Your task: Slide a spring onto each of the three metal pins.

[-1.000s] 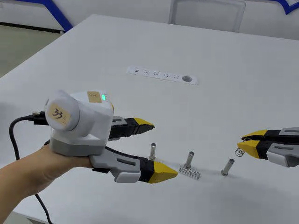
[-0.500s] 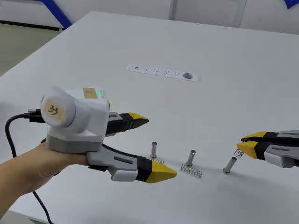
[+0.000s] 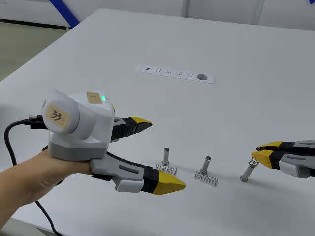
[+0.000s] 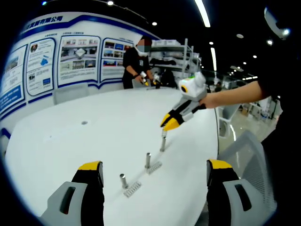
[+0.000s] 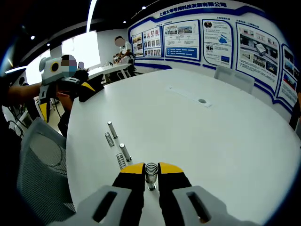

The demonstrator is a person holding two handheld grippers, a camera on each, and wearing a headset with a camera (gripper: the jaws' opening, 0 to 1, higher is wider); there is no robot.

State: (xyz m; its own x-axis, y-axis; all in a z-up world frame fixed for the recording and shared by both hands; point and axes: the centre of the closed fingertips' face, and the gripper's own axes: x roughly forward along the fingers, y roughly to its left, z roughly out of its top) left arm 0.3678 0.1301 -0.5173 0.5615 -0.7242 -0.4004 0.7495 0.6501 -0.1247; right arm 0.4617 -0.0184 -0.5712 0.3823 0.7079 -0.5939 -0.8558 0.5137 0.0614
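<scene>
Step in hand: 1st spring going on. My right gripper point(image 3: 263, 153) is pinched shut on a spring point(image 5: 151, 173), held approx upright w/ its lower end right at the top of the right pin point(image 3: 247, 173); can't tell if the coil has started over the tip yet. That pin looks tilted in the head view. My left gripper point(image 3: 165, 153) hangs wide open & empty above the table point(image 3: 221, 113), near the left pin point(image 3: 166, 155). Other 2 springs lie flat, one point(image 3: 166, 169) at the foot of the left pin, one point(image 3: 206, 178) at the foot of the middle pin point(image 3: 206, 164), so I reckon none is seated so far. Next move, imo: line the coil's bore up w/ the pin axis, ease down, then let go; if off-centre it'll likely snag or tip the pin. Writing: sticker point(image 3: 58, 116) on my left gripper reads "33"; wall posters in the gripper views too small to read
</scene>
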